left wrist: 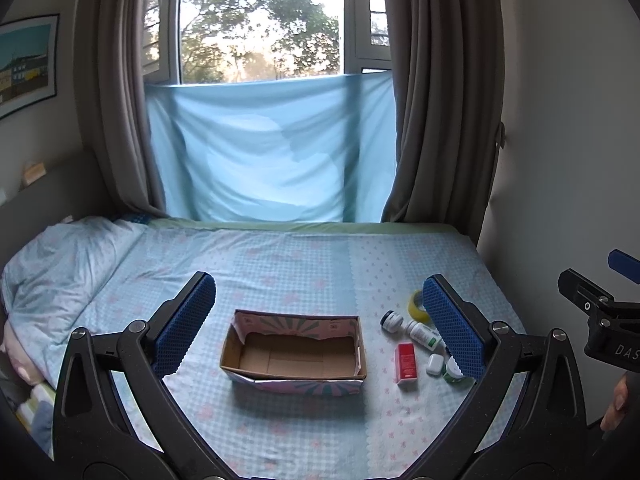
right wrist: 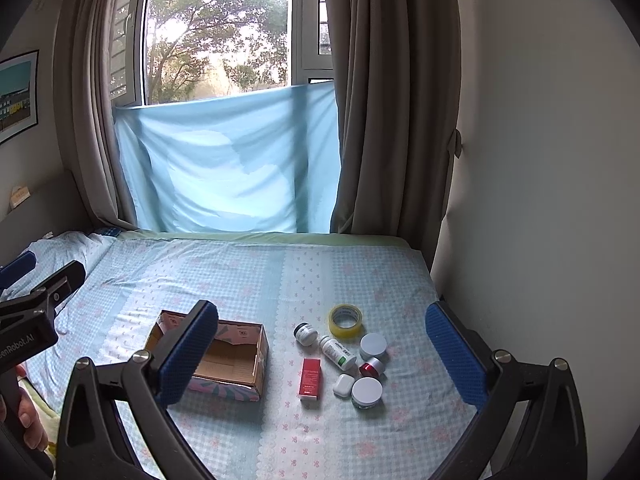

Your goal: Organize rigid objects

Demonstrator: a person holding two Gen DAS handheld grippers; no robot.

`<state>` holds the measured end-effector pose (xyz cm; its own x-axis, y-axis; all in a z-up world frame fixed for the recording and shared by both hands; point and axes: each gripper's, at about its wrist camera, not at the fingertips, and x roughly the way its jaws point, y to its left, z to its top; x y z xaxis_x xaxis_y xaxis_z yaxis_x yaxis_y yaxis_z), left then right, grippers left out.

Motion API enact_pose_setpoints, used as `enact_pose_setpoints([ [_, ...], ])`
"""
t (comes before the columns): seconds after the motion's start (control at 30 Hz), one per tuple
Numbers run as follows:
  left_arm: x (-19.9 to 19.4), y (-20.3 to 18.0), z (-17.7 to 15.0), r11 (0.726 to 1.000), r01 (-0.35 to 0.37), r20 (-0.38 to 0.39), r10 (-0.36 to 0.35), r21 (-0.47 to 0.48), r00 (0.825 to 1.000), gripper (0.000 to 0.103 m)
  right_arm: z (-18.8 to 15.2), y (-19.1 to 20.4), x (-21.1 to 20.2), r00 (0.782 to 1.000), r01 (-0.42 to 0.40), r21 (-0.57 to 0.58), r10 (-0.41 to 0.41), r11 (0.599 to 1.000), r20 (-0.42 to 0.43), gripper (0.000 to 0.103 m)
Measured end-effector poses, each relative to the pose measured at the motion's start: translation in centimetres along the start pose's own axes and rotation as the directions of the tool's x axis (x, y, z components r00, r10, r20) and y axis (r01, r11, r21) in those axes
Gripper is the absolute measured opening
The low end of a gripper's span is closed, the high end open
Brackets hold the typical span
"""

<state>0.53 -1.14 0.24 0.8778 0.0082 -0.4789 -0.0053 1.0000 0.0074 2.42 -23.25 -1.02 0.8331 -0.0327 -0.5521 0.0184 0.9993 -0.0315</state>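
Observation:
An empty open cardboard box [left wrist: 294,350] [right wrist: 236,358] sits on the bed. To its right lie a red carton [left wrist: 406,364] [right wrist: 311,377], a white pill bottle [left wrist: 422,335] [right wrist: 338,352], a dark-capped jar [left wrist: 391,320] [right wrist: 306,333], a tape roll [right wrist: 345,320], a white earbud case [left wrist: 435,364] [right wrist: 344,385], a white-lidded jar [right wrist: 366,392], another white-lidded jar [right wrist: 373,345] and a small red jar [right wrist: 372,367]. My left gripper [left wrist: 320,320] hovers open above the box. My right gripper [right wrist: 322,350] hangs open over the small objects. Neither holds anything.
The bed [right wrist: 240,280] has a blue checked sheet, with a pillow [left wrist: 60,272] at the left. A wall [right wrist: 540,200] borders the right side; curtains and a blue cloth [left wrist: 272,152] hang behind. A hand [right wrist: 28,420] shows at the lower left.

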Motion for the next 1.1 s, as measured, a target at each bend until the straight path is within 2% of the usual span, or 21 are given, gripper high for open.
enact_pose_setpoints([
  [1.1,0.24,0.67,0.21,0.999,0.037,0.017,-0.037,0.004,0.999,0.103,-0.12,-0.4,0.39,1.0,0.008,0.004,-0.008,1.0,0.012,0.103],
])
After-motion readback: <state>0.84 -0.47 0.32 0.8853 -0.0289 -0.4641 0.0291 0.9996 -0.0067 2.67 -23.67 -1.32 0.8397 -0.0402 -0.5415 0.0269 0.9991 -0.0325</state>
